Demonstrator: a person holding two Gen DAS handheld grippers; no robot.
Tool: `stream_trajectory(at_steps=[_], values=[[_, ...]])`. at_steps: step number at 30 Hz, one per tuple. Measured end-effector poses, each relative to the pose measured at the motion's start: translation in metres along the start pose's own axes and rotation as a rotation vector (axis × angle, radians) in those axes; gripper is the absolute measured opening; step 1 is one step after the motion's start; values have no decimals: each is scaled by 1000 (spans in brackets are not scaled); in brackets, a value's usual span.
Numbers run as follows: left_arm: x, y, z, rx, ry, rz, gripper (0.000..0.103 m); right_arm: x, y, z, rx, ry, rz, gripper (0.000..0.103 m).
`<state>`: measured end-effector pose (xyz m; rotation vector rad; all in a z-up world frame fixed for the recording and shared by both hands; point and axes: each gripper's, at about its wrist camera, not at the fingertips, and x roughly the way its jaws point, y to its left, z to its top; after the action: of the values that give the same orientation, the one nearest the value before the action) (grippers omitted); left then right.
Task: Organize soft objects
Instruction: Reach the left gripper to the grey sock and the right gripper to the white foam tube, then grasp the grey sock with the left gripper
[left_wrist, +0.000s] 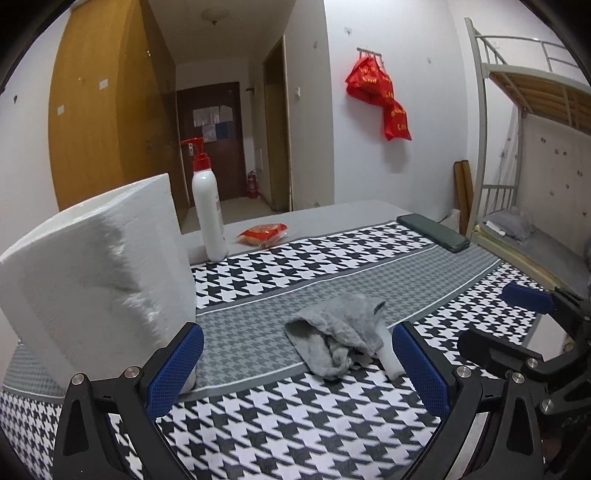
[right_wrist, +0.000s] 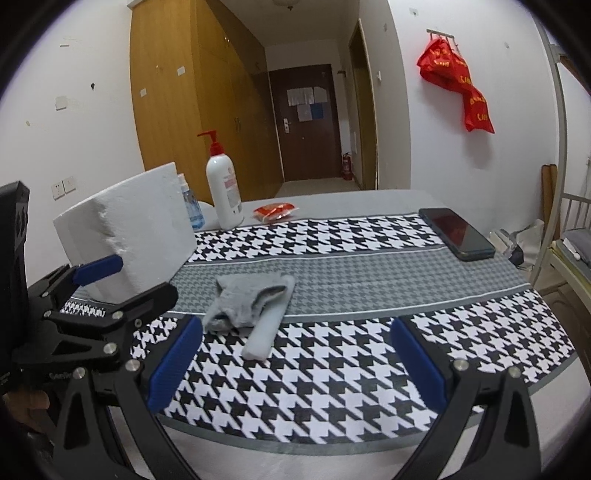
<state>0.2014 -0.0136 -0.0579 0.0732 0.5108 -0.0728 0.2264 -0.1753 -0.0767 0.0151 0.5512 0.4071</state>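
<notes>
Spread wide, our left gripper (left_wrist: 295, 369) hovers low over the houndstooth cloth (left_wrist: 314, 435), blue pads (left_wrist: 173, 369) apart and empty. Between them, slightly ahead, lies the crumpled grey sock (left_wrist: 332, 332), partly covering a pale second piece whose end pokes out; we cannot tell what it is. A white foam block (left_wrist: 92, 280) fills the left, its base cut off behind the left finger. The right gripper's frame (left_wrist: 532, 332) intrudes at right.

From the right wrist, our right gripper (right_wrist: 295, 358) is likewise spread, holding nothing, with the sock (right_wrist: 251, 299) just ahead and left of centre. Behind the foam block (right_wrist: 129, 229) a small blue bottle (right_wrist: 190, 206) is half hidden beside the pump bottle (right_wrist: 223, 184). A red packet (right_wrist: 275, 211) and dark phone (right_wrist: 456, 232) lie farther back. Beyond stand a wooden wardrobe (right_wrist: 173, 96), a hallway door (right_wrist: 304, 122) and red bags (right_wrist: 458, 85) hanging on the wall.
</notes>
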Motion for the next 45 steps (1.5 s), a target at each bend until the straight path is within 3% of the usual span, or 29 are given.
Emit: stream_trajectory(at_steps=[10,19,26,37,43,45], values=[[28,0,7,-5,51,-1,102,21,-11,3,14,53,4,103],[51,2,14,-21,116,-60,96,32,-14,5,19,91,22,103],[70,-1,11,-13,193,-96,79,36,-16,7,15,99,32,103],[94,-5,9,-6,301,-146,62,42,-14,12,4,120,53,103],[102,-6,7,1,343,-159,48,45,-11,12,1,129,68,103],[104,-5,7,-4,350,-163,37,47,-10,12,-7,137,66,103]])
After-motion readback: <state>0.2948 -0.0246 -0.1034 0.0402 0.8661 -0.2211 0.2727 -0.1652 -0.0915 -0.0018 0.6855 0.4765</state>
